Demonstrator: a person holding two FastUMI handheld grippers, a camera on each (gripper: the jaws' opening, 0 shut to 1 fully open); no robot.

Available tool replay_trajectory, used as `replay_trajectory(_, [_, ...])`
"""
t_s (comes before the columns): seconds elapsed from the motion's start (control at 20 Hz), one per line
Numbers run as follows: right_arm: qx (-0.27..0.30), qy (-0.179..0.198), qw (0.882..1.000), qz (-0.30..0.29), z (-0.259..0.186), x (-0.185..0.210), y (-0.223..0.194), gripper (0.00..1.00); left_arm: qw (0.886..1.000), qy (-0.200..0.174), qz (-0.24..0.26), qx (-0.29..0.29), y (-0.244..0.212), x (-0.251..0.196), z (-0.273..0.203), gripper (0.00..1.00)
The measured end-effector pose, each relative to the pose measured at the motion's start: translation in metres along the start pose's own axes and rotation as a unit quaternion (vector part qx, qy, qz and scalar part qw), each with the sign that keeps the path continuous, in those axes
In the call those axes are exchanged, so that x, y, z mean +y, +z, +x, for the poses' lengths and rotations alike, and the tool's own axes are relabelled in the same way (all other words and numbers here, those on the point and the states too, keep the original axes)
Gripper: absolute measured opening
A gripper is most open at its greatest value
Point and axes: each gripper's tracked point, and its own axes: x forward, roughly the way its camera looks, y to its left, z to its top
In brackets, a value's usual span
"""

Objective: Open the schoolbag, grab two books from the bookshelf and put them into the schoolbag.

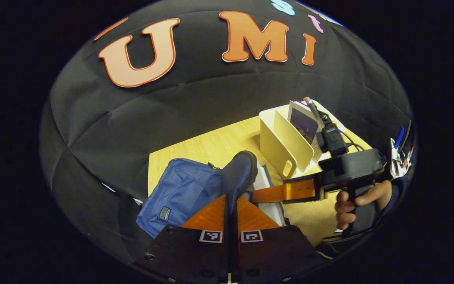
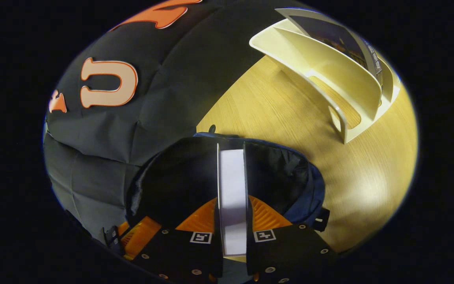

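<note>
While the left gripper [image 1: 231,197] pinches the blue fabric schoolbag's [image 1: 179,193] rim, the right gripper [image 2: 231,221] clamps a white-edged book [image 2: 233,185] over its mouth on the wooden tabletop [image 2: 290,118]; next, lower and release.

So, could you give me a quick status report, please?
Left gripper shut on schoolbag flap. Right gripper shut on book, entering bag mouth. Another book in bookshelf.
</note>
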Motion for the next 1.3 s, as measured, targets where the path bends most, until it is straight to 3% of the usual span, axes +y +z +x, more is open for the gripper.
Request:
replay_trajectory(0.35, [-0.01, 0.033, 0.999, -0.013, 0.035, 0.007, -0.005, 0.24, 1.0, 0.0, -0.007, -0.007, 0.002, -0.007, 0.0, 0.02])
replay_trajectory(0.4, [-0.018, 0.029, 0.999, -0.022, 0.039, 0.006, -0.002, 0.34, 1.0, -0.001, -0.01, -0.007, 0.001, -0.01, 0.0, 0.03])
replay_trajectory(0.45, [-0.031, 0.027, 0.998, -0.037, 0.042, 0.004, -0.002, 0.26, 1.0, 0.001, -0.014, -0.007, 0.002, -0.012, 0.002, 0.02])
replay_trajectory(0.5, [-0.035, 0.022, 0.998, -0.049, 0.047, 0.001, -0.004, 0.36, 1.0, 0.001, -0.017, -0.005, 0.002, -0.014, 0.0, 0.03])
replay_trajectory(0.55, [-0.029, 0.016, 0.998, -0.048, 0.05, 0.0, -0.008, 0.29, 1.0, 0.003, -0.018, -0.002, 0.0, -0.014, 0.001, 0.03])
replay_trajectory(0.65, [-0.003, -0.008, 0.999, -0.042, 0.048, -0.004, -0.016, 0.34, 1.0, 0.008, -0.018, -0.001, 0.0, -0.013, 0.002, 0.03])
replay_trajectory(0.75, [0.01, -0.075, 0.995, -0.069, 0.039, -0.029, -0.016, 0.42, 1.0, 0.016, -0.02, 0.003, -0.001, -0.007, 0.002, 0.03])
replay_trajectory(0.8, [0.022, -0.1, 0.991, -0.087, 0.034, -0.041, -0.02, 0.36, 1.0, 0.017, -0.021, 0.0, -0.002, -0.006, 0.001, 0.03])
replay_trajectory(0.85, [0.032, -0.105, 0.989, -0.101, 0.026, -0.042, -0.022, 0.69, 1.0, 0.02, -0.021, -0.002, -0.001, -0.004, 0.001, 0.03])
replay_trajectory(0.9, [0.044, -0.101, 0.988, -0.109, 0.021, -0.04, -0.026, 0.62, 1.0, 0.021, -0.021, -0.004, -0.001, -0.004, 0.0, 0.03])
replay_trajectory(1.1, [0.043, -0.108, 0.981, -0.155, -0.006, -0.041, -0.019, 0.69, 1.0, 0.021, -0.021, -0.003, -0.003, -0.007, 0.003, 0.03])
replay_trajectory(1.15, [0.029, -0.113, 0.979, -0.167, -0.013, -0.044, -0.009, 0.51, 1.0, 0.021, -0.02, -0.005, -0.002, -0.007, 0.002, 0.03])
replay_trajectory(1.2, [0.015, -0.123, 0.976, -0.179, -0.022, -0.047, 0.005, 0.69, 1.0, 0.02, -0.02, -0.003, -0.004, -0.008, 0.003, 0.03])
replay_trajectory(1.3, [-0.009, -0.142, 0.969, -0.2, -0.048, -0.051, 0.032, 0.69, 0.999, 0.02, -0.026, -0.003, -0.005, -0.008, 0.003, 0.03])
